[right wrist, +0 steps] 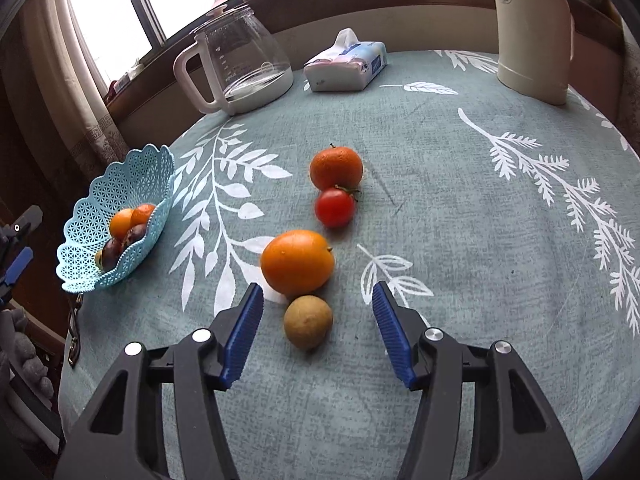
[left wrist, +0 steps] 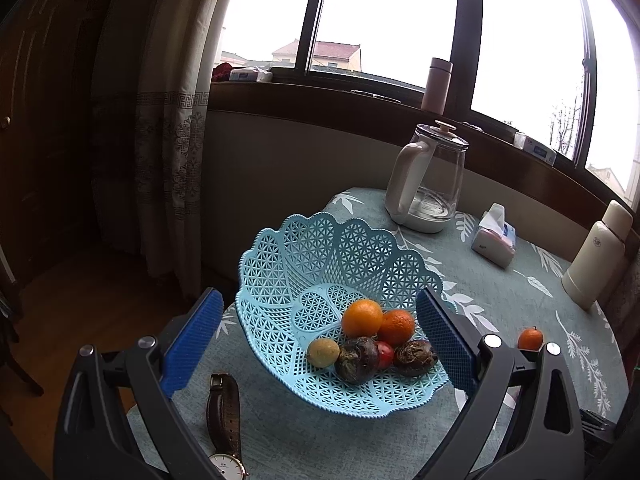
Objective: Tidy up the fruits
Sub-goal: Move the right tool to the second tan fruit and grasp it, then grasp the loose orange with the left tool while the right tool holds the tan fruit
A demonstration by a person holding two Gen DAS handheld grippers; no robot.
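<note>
Because four fruits are still loose on the bench [right wrist: 440, 200], the blue lattice basket [right wrist: 86, 236] is only part-filled: it sits near the bench's left edge and holds two oranges, two dark wrinkled fruits, a small red one and a yellowish one, heaped on its low side. To the right of the basket, well apart from it, the loose fruits lie in a rough line: a mandarin [right wrist: 336, 167] touching a tomato [right wrist: 335, 207], then a large orange [right wrist: 297, 262] with a small brown fruit [right wrist: 308, 322] just beside it. The right hand-held gripper [right wrist: 318, 332] hangs over that brown fruit with its jaws spread wide to either side and nothing between its pads, which suggests it is lined up to take this nearest piece first. The left hand-held gripper [left wrist: 320, 344] is likewise wide open and empty, its pads flanking the basket [left wrist: 304, 264] without clearly touching it, probably waiting to steady it. A wristwatch [left wrist: 224, 420] lies just in front of the basket.
</note>
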